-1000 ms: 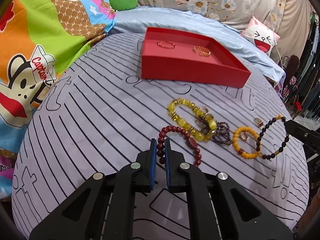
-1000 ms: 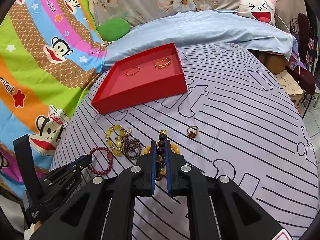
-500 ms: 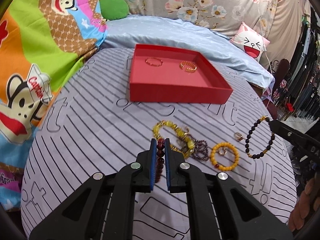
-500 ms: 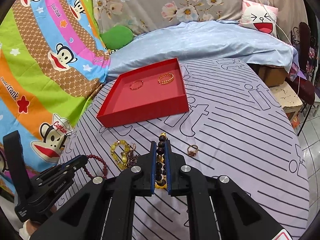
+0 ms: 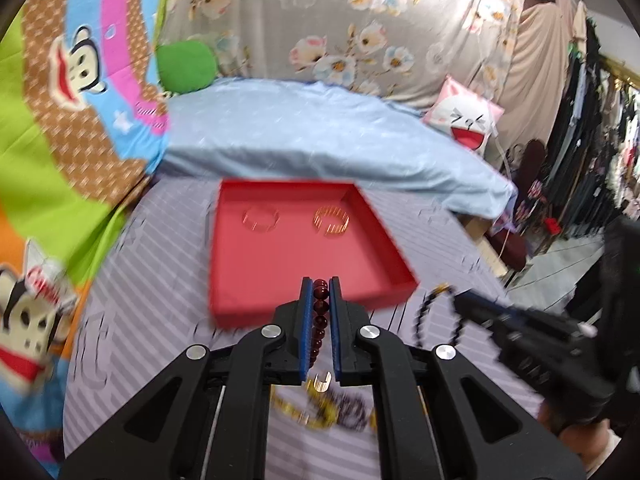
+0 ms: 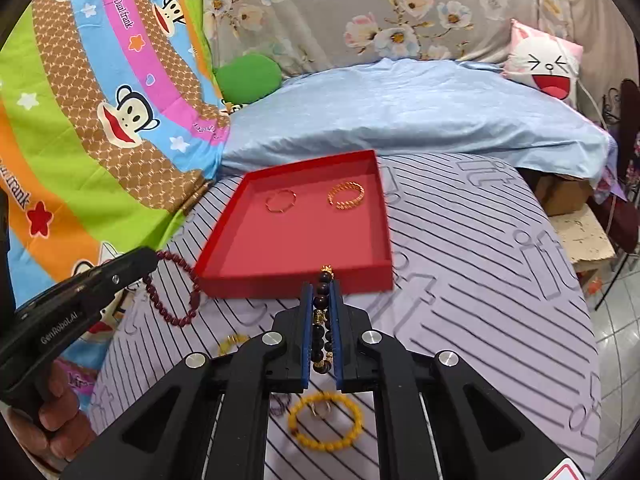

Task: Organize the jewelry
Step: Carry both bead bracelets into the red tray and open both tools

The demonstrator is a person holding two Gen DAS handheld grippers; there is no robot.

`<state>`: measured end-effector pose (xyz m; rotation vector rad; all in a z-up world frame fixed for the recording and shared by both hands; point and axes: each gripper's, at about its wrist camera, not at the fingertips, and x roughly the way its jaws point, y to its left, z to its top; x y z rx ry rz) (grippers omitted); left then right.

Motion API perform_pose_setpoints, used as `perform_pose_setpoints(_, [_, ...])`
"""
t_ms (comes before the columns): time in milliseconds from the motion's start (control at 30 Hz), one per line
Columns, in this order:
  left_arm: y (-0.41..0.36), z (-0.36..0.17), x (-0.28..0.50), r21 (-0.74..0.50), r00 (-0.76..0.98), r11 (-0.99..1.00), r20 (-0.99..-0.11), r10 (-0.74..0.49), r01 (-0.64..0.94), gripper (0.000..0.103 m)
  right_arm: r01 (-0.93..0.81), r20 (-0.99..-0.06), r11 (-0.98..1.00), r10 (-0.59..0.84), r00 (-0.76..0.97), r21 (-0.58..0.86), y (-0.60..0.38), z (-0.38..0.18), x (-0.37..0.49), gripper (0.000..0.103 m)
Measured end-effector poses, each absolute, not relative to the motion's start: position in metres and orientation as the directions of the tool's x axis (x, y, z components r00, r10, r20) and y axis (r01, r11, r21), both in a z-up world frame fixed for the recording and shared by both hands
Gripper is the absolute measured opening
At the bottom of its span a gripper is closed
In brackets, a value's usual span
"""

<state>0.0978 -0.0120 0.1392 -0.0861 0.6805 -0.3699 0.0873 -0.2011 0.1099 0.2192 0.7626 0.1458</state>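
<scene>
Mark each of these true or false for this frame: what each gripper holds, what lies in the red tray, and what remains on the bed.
1. The left gripper is shut on the dark red bead bracelet. True.
2. The right gripper is open and holds nothing. False: it is shut on the black bead bracelet.
3. The red tray holds two gold pieces, a thin gold bangle and a wider gold bracelet. True.
4. The yellow bead bracelet lies inside the tray. False: it lies on the striped sheet, near the camera.
5. Both held bracelets already rest on the tray floor. False: both hang clear of it.
</scene>
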Motion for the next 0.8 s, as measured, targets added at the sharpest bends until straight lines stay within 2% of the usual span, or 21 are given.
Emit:
perform_pose_setpoints(233, [-0.019, 0.151, 0.172, -0.28, 0.691, 0.893, -0.566, -0.45, 0.352, 0.008, -0.072, -0.667, 0.955, 0.254, 0.7, 0.288, -0.199, 0.118, 0.169, 0.008])
perform_pose_setpoints(500, [-0.017, 0.107, 0.256, -0.437, 0.587, 0.838, -0.601, -0.542, 0.327, 0.008, -0.058, -0.669, 0.895, 0.372, 0.644, 0.442, -0.201, 0.088, 0.245, 0.008])
perform_pose_setpoints(667, [-0.022, 0.062, 0.285, -0.401, 0.544, 0.871, -0.681, -0.49, 0.283, 0.008, -0.016, -0.741, 0.923, 0.32, 0.59, 0.386, -0.198, 0.051, 0.271, 0.008])
perform_pose_setpoints(800, [-0.019, 0.036, 0.295, -0.285, 0.548, 0.931, -0.753, -0.365, 0.23, 0.008, 0.008, -0.785, 0.959, 0.226, 0.578, 0.282, -0.199, 0.037, 0.278, 0.008])
